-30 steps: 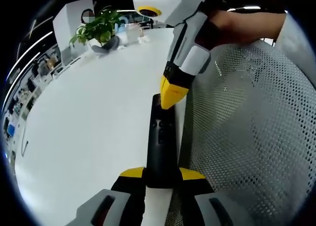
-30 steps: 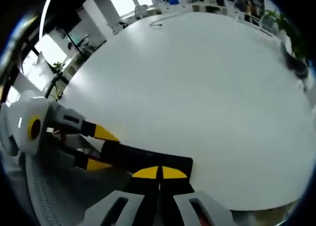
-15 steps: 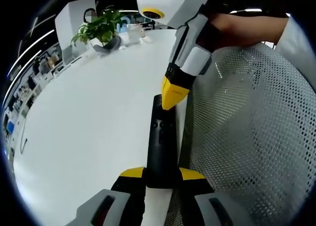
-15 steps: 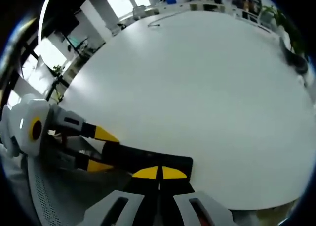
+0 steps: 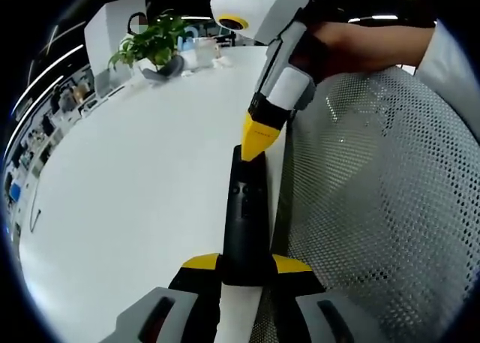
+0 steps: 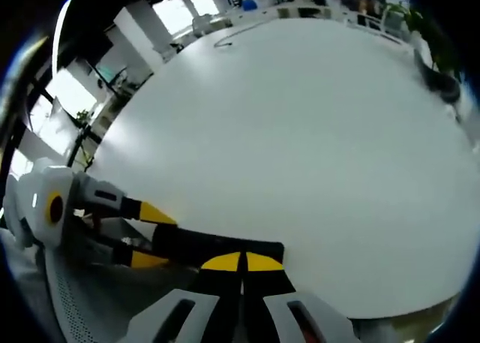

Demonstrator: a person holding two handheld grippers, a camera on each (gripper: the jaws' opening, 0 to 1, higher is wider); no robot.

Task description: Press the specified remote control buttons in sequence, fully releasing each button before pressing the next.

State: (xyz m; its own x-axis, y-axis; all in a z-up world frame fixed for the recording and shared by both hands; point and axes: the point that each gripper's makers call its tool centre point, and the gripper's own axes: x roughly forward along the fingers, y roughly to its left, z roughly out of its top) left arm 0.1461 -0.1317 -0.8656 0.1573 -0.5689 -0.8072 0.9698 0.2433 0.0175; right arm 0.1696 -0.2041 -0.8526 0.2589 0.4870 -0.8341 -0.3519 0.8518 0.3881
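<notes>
A long black remote (image 5: 244,215) runs away from me over the white table's (image 5: 135,185) near edge, and my left gripper (image 5: 244,265) is shut on its near end. My right gripper (image 5: 259,140) comes down from the top right with its yellow tips shut and set on the remote's far end, just past its small round buttons. In the right gripper view, my right gripper (image 6: 241,262) is shut over the remote (image 6: 202,245), which lies across the picture. The left gripper (image 6: 150,236) clamps it from the left.
A white mesh chair back (image 5: 375,208) lies close on the right of the remote. A person's hand (image 5: 352,46) holds the right gripper. A potted plant (image 5: 150,46) stands at the table's far side. A thin cable (image 6: 225,39) lies far across the table.
The right gripper has tipped and slid slightly toward the remote's far end. The remote stays held in the left gripper.
</notes>
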